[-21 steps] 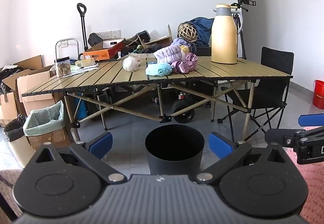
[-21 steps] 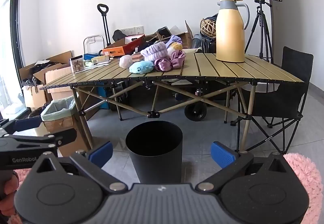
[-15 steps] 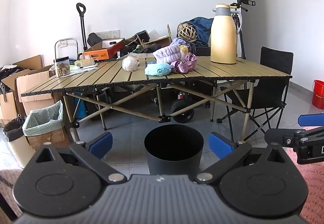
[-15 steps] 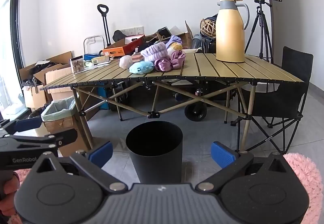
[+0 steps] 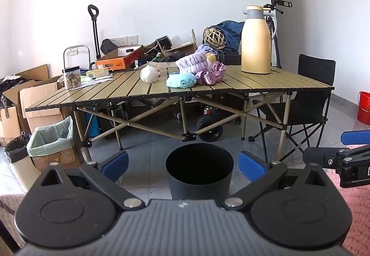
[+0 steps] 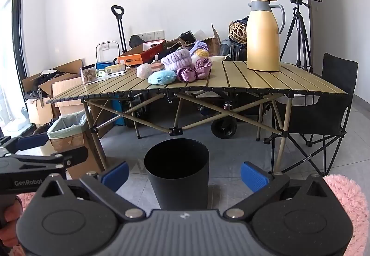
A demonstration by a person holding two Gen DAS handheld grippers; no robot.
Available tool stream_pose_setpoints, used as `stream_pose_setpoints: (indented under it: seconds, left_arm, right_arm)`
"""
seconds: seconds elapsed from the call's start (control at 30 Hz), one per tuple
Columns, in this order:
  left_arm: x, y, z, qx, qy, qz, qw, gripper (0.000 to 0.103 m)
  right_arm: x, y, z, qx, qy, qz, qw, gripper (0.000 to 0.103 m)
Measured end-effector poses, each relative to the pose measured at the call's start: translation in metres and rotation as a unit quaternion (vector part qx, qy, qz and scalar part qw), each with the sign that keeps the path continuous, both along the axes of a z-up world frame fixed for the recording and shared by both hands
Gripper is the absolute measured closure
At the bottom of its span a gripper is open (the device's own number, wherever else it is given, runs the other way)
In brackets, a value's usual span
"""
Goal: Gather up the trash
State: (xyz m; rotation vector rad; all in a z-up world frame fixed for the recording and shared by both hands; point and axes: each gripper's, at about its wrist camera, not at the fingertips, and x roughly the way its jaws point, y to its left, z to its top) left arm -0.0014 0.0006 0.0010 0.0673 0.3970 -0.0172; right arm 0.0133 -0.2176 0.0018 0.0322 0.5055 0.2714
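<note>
We hold the left tool (image 5: 183, 164) and the right tool (image 6: 185, 172) spread wide and empty, both aimed at the black bin (image 5: 198, 172) on the floor just ahead; the crumpled white wad (image 5: 149, 74) lies on the far worktop (image 5: 266, 84) beside soft toys (image 5: 181, 80).

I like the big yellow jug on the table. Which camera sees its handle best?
The right wrist view: the yellow jug shows its whole grey handle against the wall. In the left wrist view the jug hides most of its handle.
</note>
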Motion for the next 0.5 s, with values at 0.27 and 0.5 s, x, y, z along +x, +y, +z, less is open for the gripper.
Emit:
stream_pose_setpoints:
  seconds: [0.27, 0.5]
  left_arm:
    - [-0.0004, -0.0004, 0.0006, 0.0, 0.0, 0.0, 1.0, 0.0]
    - [-0.0004, -0.001, 0.001, 0.0, -0.001, 0.0, 1.0, 0.0]
  right_arm:
    - [-0.0001, -0.0006, 0.0007, 0.001, 0.0, 0.0, 1.0, 0.0]
    - [-0.0002, 0.0001, 0.0006, 0.0, 0.0, 0.0, 1.0, 0.0]
